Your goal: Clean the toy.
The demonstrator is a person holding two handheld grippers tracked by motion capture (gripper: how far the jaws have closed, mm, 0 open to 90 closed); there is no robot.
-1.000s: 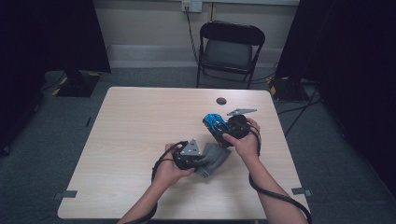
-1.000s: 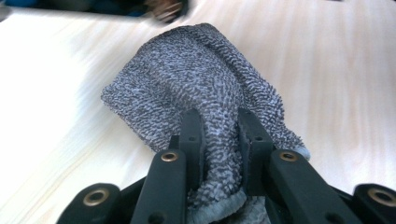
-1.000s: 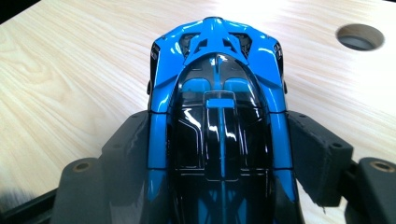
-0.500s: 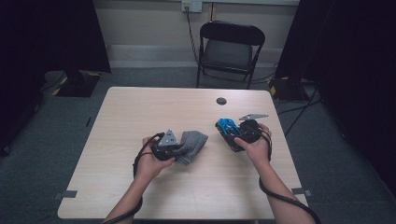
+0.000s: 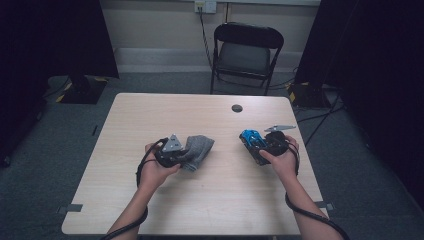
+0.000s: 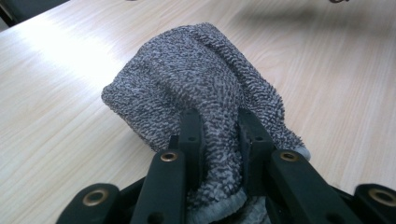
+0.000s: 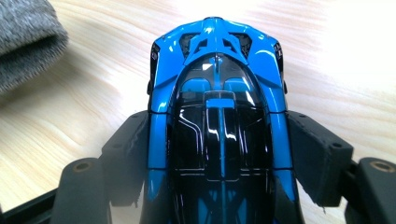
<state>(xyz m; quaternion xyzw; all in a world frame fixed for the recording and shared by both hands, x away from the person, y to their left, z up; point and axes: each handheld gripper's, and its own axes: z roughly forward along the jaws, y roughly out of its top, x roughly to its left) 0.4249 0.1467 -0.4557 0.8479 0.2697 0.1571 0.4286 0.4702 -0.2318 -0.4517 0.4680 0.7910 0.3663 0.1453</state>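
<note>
My left claw point(image 6: 219, 140) is clenched on a grey terry cloth point(image 6: 196, 88), pinching a bunched fold near its edge; the rest slumps onto the counter point(image 5: 220, 195) left of centre. I judge it light, soft and floppy: it will drape and drag whichever way I move, and a pinch on a thick fold like this one should hold without slipping.

My right claw point(image 7: 219, 154) is grasping a blue and black toy car point(image 7: 217, 93) across its flanks, nose pointing away from me, at the right side of the counter. It looks like hard, glossy plastic, so light and stiff but slick; the flat sides just behind the cabin seem the safest hold, since the canopy could scuff or crack.

I can read no brand, label or writing on either thing.
</note>
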